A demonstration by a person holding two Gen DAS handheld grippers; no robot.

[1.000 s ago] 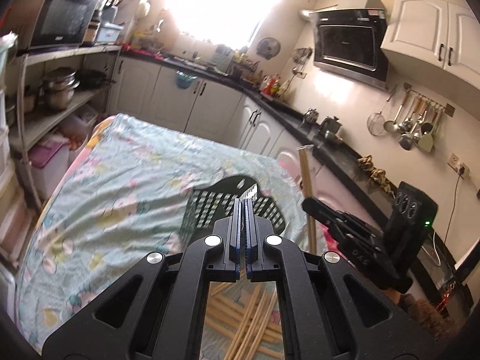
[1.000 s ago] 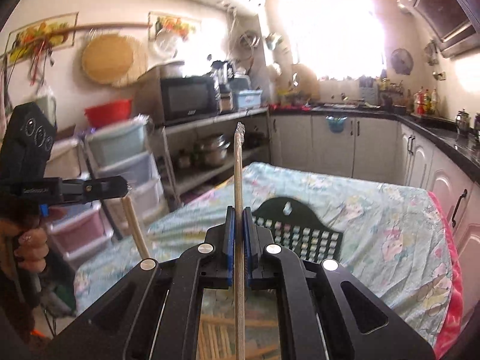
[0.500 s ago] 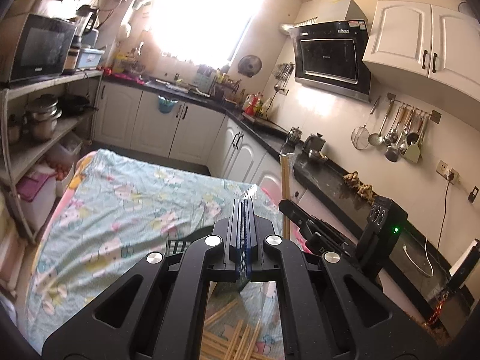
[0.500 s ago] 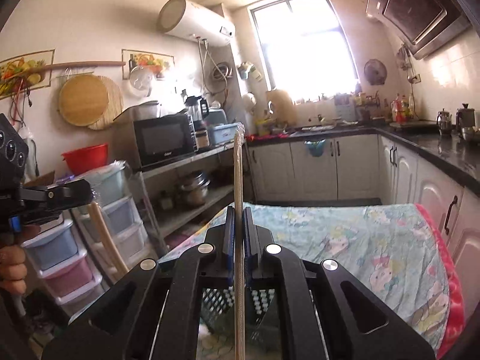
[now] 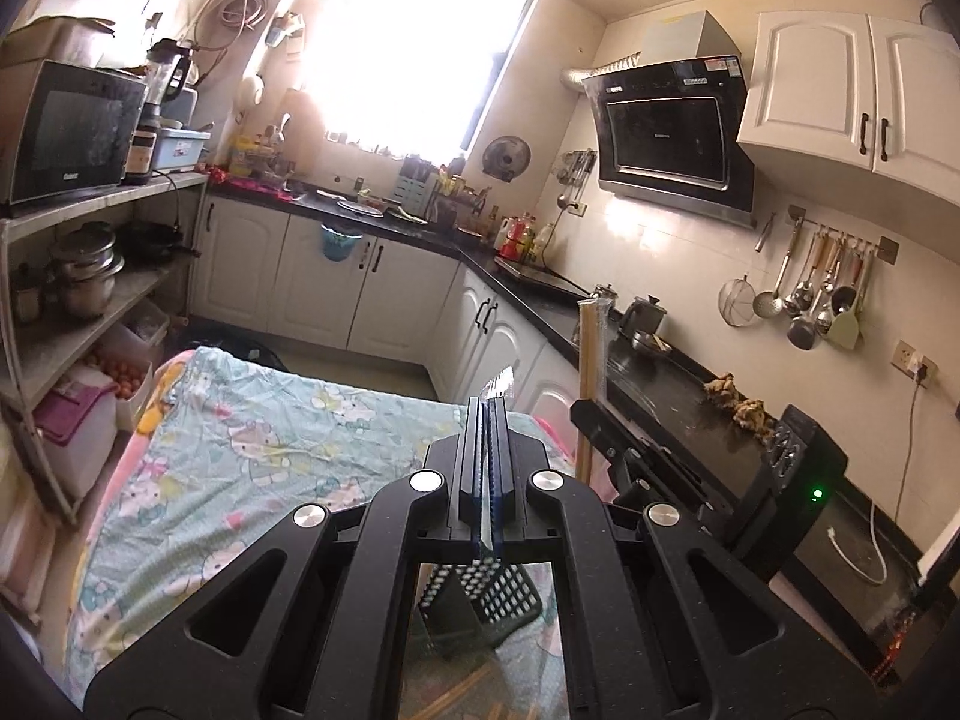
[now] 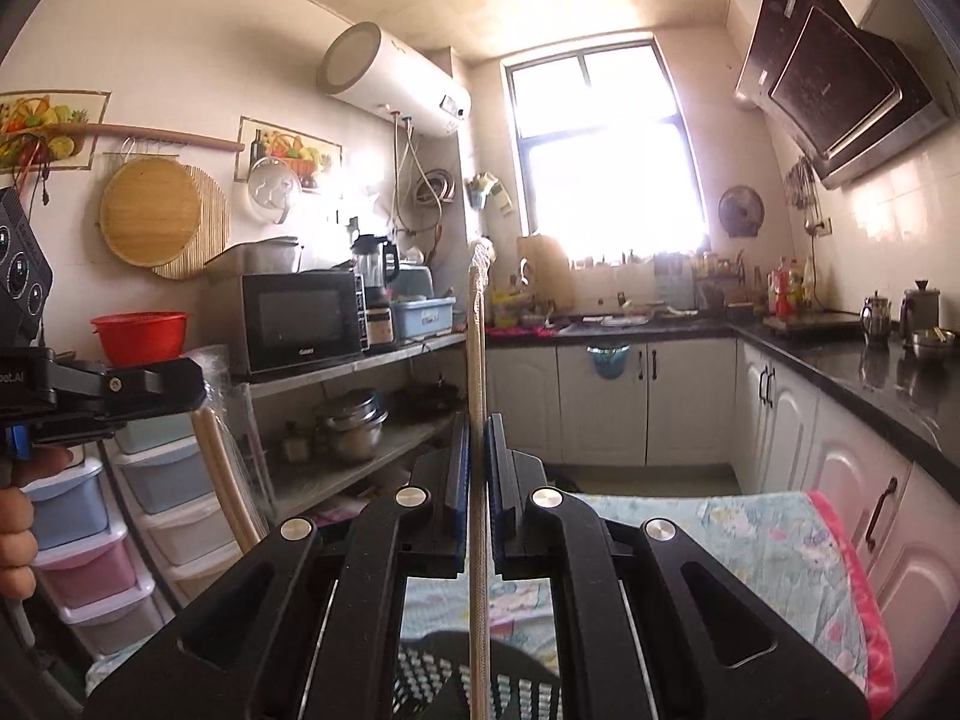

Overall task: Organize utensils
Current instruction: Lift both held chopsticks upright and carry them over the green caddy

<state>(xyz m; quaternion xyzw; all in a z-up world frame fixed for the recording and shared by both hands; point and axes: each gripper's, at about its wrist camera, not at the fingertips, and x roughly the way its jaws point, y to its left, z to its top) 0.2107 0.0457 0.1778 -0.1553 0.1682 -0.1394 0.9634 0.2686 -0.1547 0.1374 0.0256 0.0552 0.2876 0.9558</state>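
Left wrist view first. The left gripper (image 5: 487,414) is clamped tight on a wrapped chopstick pair (image 5: 499,383); only the clear crimped tip of the wrapper pokes out past the fingers, the rest is hidden between the pads. Through the gap in the frame a black perforated utensil basket (image 5: 486,597) shows on the table's cartoon-print cloth (image 5: 252,456), its top cut off by the gripper body. A few loose chopsticks (image 5: 462,699) lie near the bottom edge, mostly hidden. To the right, the right gripper (image 5: 591,417) holds another wrapped chopstick pair (image 5: 589,354) upright; its lower end is hidden behind the gripper. The range hood (image 5: 669,135) has a small logo and top stickers too tiny to read, and the window is blown out white.

Right wrist view. The right gripper (image 6: 478,438) is squeezed shut on its wrapped pair (image 6: 478,396), which stands straight up through the middle and runs off the bottom edge. The basket (image 6: 420,681) sits just below, half cut off. At far left, the left gripper (image 6: 174,387) pinches its pair (image 6: 225,480), which hangs down tilted, and part of the person's hand (image 6: 15,525) is cropped by the frame. The microwave (image 6: 297,321) reads something like "Galanz", though it's small and blurry.
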